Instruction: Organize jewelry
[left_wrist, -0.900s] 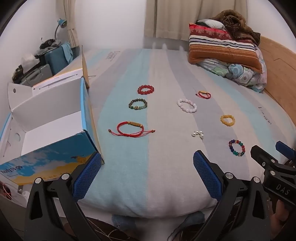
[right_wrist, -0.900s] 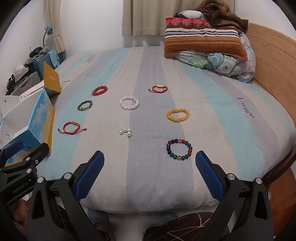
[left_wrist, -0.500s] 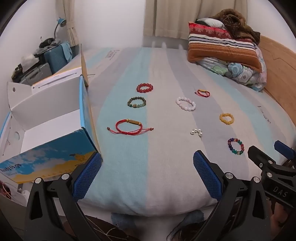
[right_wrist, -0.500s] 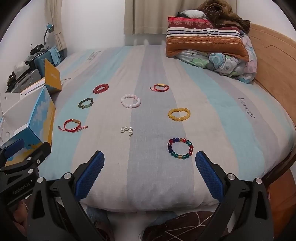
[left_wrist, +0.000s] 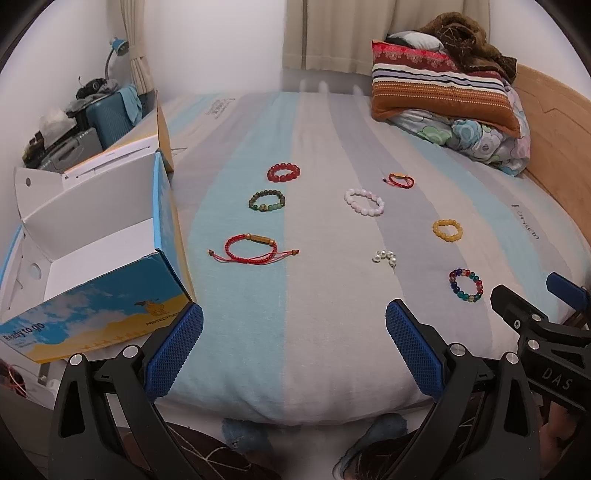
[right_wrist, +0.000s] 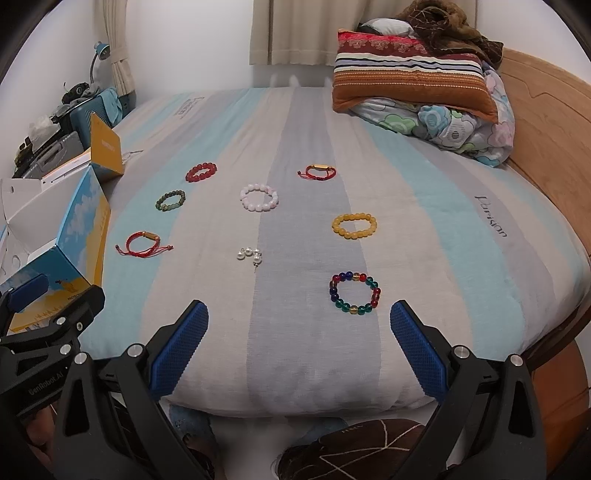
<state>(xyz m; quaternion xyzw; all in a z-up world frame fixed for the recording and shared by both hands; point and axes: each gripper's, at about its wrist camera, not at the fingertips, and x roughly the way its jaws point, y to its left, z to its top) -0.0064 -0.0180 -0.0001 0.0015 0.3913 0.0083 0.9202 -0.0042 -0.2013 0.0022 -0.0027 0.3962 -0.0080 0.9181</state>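
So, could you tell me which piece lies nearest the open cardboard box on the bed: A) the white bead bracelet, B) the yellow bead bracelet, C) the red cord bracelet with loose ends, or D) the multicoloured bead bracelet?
C: the red cord bracelet lies just beside the box, while the others sit farther right.

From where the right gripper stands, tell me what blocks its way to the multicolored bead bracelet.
Nothing visible does. The right gripper, jaws wide open, faces the multicolored bead bracelet across bare bedsheet; the pearl earrings lie off to the left of that line.
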